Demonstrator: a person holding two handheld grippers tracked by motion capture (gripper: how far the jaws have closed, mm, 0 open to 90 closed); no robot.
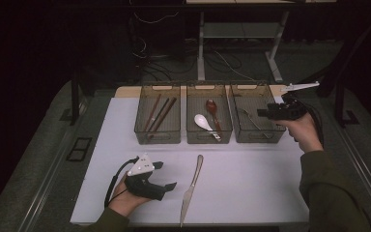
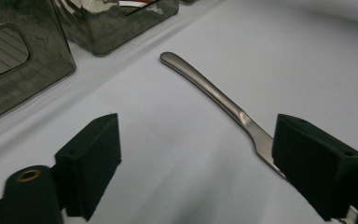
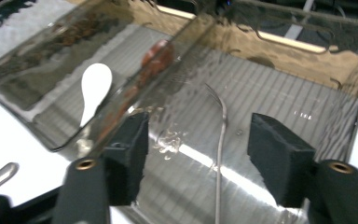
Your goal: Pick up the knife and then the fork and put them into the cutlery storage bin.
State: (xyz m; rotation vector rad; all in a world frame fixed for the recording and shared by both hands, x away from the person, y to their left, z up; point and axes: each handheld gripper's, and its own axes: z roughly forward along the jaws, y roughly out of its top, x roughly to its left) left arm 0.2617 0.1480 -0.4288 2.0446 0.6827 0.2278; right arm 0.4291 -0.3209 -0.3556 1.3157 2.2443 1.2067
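- Butter knife (image 1: 192, 186) is laid on the white counter (image 1: 251, 188), just beside the left tongs (image 1: 166, 177), which are spread apart and empty.
- Right tongs (image 1: 261, 112) are held apart over the right bin (image 1: 256, 135), above the fork (image 3: 221, 140).
- Step judged: knife pickup; closing on its handle is called for next.
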